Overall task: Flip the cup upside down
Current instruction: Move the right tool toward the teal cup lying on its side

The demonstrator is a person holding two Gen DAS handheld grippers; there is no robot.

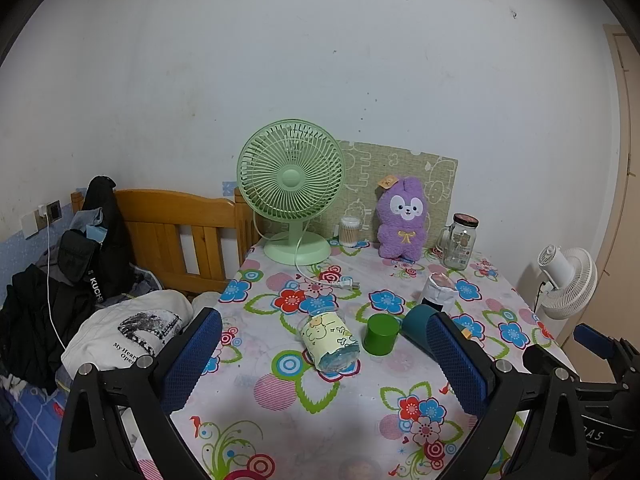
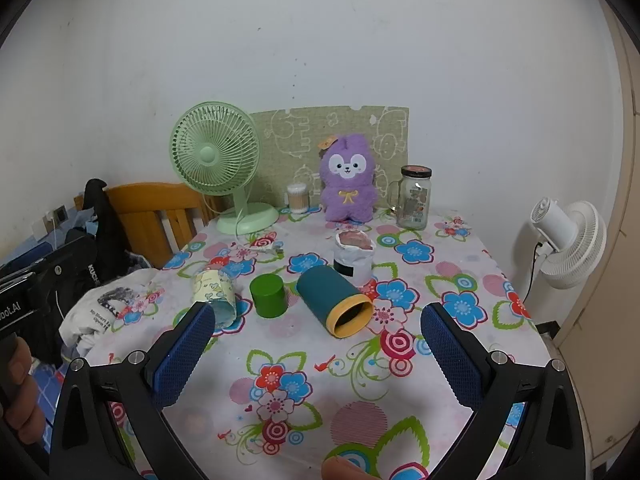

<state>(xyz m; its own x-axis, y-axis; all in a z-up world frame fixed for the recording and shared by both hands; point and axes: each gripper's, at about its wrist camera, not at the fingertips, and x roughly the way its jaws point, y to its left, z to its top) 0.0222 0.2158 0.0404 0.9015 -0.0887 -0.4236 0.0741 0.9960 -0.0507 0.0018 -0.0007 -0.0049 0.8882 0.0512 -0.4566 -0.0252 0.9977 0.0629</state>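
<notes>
A teal cup with a yellow rim (image 2: 335, 299) lies on its side on the flowered tablecloth, mouth toward me; in the left wrist view it (image 1: 416, 322) is partly hidden behind my right-hand finger. A small green cup (image 2: 268, 294) (image 1: 381, 334) stands mouth down beside it. A clear cup with a pale cartoon sleeve (image 2: 214, 293) (image 1: 330, 340) lies on its side to the left. My left gripper (image 1: 324, 364) is open and empty, short of the cups. My right gripper (image 2: 316, 354) is open and empty, just in front of the teal cup.
A white pouch (image 2: 354, 256) stands behind the teal cup. At the back stand a green fan (image 2: 216, 164), a cotton-swab jar (image 2: 298, 198), a purple plush (image 2: 349, 178) and a glass jar (image 2: 414, 197). A bed with clothes (image 1: 80, 280) lies left; a white fan (image 2: 568, 240) stands right.
</notes>
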